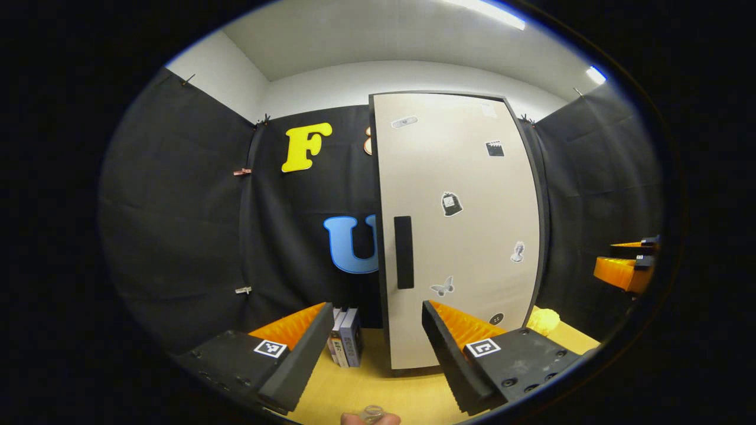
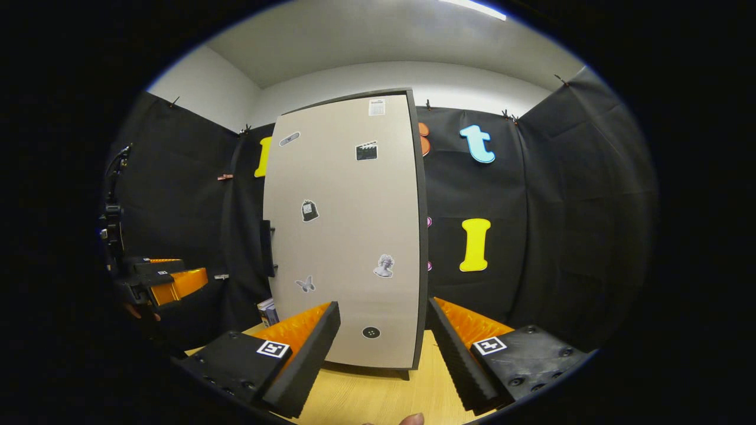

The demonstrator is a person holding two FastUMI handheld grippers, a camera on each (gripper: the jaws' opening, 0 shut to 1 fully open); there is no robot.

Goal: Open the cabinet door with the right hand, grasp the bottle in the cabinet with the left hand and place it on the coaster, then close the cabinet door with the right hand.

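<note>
The cabinet door [image 2: 348, 236] is shut, just ahead of the right gripper [image 2: 384, 348]. Both it and the left gripper [image 1: 378, 348] are spread wide, holding nothing.

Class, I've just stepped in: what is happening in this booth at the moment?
A person holds a two-finger gripper in each hand, facing a tall beige cabinet that stands on a light wooden table. Its sticker-covered door is shut, with the dark vertical handle untouched. The left gripper and the right gripper both hang open in front of it, gripping nothing. A few upright books stand beside the cabinet.
</note>
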